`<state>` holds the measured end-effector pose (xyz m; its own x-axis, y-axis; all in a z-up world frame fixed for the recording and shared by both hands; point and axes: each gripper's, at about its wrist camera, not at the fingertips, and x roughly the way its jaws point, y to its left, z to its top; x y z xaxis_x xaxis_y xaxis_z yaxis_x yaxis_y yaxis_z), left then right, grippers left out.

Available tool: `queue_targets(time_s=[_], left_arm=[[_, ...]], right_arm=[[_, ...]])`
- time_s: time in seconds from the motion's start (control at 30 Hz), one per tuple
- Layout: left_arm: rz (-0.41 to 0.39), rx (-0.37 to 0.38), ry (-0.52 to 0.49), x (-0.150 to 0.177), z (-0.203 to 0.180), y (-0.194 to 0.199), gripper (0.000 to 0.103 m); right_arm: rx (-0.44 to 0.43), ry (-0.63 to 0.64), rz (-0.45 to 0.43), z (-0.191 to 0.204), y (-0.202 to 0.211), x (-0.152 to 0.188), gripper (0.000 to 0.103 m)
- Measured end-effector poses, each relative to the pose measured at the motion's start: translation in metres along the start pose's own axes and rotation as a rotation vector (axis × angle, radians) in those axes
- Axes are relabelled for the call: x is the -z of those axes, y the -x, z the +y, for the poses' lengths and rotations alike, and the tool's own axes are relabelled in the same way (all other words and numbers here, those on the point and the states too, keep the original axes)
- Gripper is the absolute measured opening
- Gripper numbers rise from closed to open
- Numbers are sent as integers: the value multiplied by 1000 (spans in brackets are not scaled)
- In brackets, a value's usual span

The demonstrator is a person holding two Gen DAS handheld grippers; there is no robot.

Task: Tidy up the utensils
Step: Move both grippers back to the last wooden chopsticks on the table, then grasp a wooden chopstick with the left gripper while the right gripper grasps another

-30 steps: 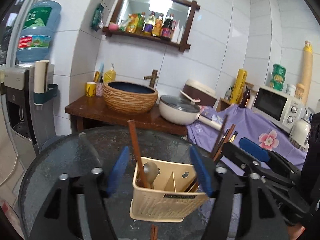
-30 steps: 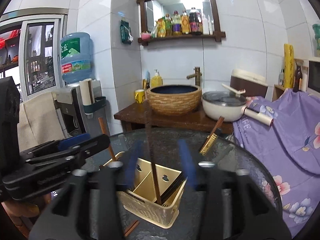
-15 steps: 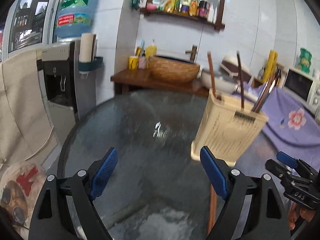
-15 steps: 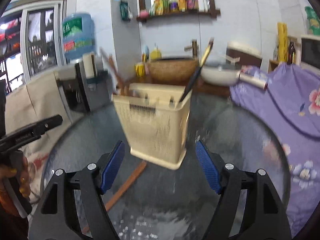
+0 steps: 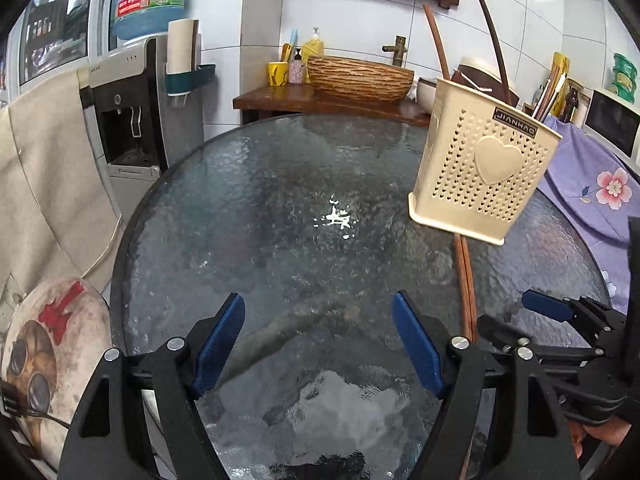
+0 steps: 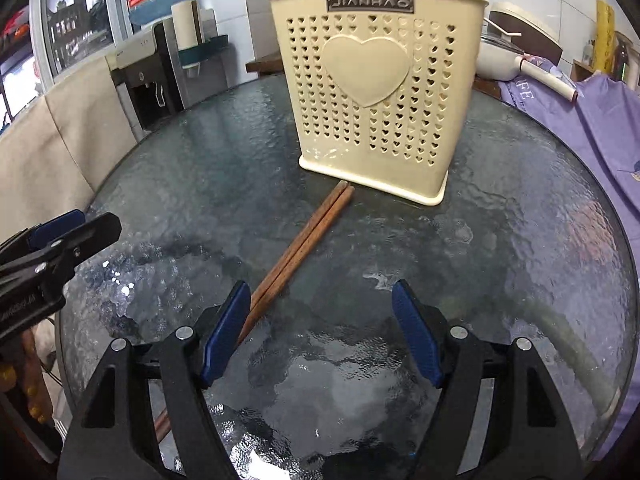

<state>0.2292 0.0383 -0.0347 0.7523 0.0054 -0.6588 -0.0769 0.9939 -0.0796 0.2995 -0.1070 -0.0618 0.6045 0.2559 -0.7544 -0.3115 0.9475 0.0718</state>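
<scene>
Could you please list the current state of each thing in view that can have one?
left claw: open, empty, above the glass table.
right claw: open, empty.
utensil holder: upright on the table, utensil handles sticking out the top.
brown chopsticks: pair lying flat on the table, side by side, one end at the holder's base.

chopsticks (image 6: 304, 248) lie before holder (image 6: 376, 92) on table (image 6: 520, 260).

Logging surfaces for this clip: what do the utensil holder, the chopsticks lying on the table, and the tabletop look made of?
Utensil holder: likely moulded plastic, matte cream, with heart-shaped perforations. Chopsticks: apparently wood, reddish-brown, smooth. Tabletop: textured dark glass, with rippled glare.
</scene>
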Motion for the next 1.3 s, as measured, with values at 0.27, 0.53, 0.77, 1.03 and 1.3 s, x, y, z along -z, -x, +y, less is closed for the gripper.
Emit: queue_targets(time_s=[0.27, 0.53, 0.77, 1.03, 1.3], left_arm=[[35, 32, -45, 5, -14, -6, 74], [66, 126, -124, 3, -51, -14, 69], [80, 141, -143, 4, -61, -18, 66], [115, 111, -97, 9, -40, -22, 63], [136, 128, -123, 8, -52, -28, 62]], right_arm=[[62, 46, 68, -2, -2, -1, 73], [94, -50, 84, -50, 12, 14, 69], [44, -30, 73, -49, 8, 5, 58], [-13, 88, 101, -26, -21, -33, 42], [-58, 166, 108, -19, -46, -62, 18]])
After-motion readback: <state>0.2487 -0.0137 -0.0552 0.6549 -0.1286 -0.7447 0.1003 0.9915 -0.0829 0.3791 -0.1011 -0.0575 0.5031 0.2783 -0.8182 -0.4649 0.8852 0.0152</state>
